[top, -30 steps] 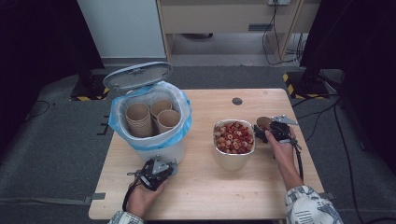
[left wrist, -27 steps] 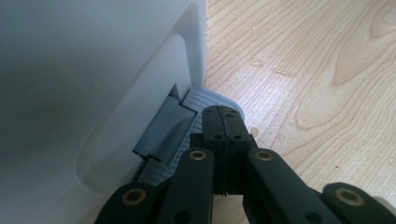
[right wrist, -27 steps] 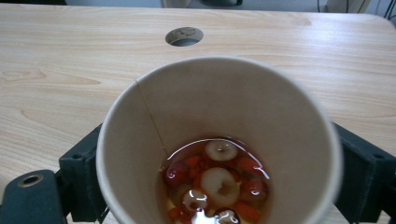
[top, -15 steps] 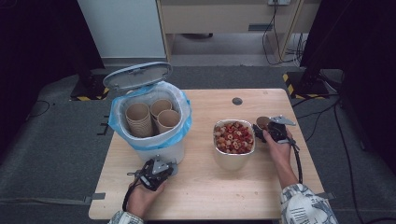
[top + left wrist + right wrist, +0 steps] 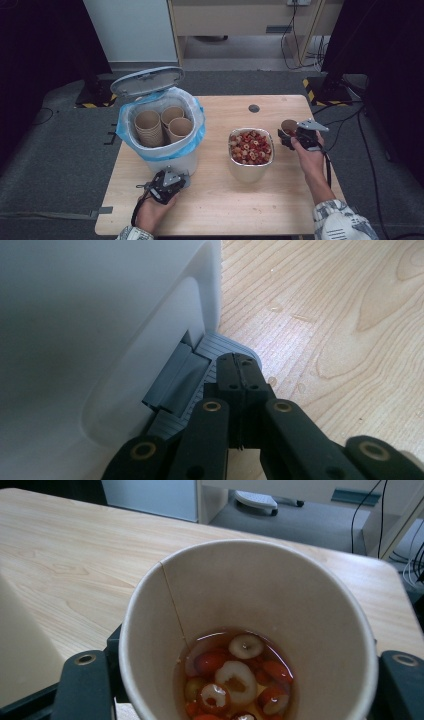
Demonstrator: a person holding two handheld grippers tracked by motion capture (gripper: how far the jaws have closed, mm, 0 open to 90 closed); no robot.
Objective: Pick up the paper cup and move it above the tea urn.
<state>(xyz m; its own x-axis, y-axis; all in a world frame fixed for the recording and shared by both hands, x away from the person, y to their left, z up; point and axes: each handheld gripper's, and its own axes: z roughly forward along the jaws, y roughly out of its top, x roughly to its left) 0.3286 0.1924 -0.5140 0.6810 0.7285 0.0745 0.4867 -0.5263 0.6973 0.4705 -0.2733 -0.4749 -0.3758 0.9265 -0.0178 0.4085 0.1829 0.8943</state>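
A white pedal bin [image 5: 172, 161] with a blue bag [image 5: 125, 134] stands at the table's left, its grey lid [image 5: 146, 81] raised, with stacked paper cups [image 5: 162, 125] inside. My left gripper [image 5: 179, 178] is shut, empty, and its tip [image 5: 239, 362] rests on the bin's grey pedal [image 5: 207, 347]. My right gripper [image 5: 292, 134] is shut on a paper cup [image 5: 288, 125] to the right of a metal bowl [image 5: 247, 172] of red and white slices. Its jaws have just been closing with the cup between them. The cup [image 5: 240, 580] holds liquid with several slices [image 5: 235, 672].
The wooden table [image 5: 220, 210] has a round cable hole [image 5: 254, 108] near its far edge. A pale cabinet [image 5: 240, 17] and trailing cables [image 5: 300, 35] lie beyond the table on the dark floor.
My right gripper has closed on the paper cup and lifted it a little off the table beside the bowl. The left gripper has stayed on the pedal.
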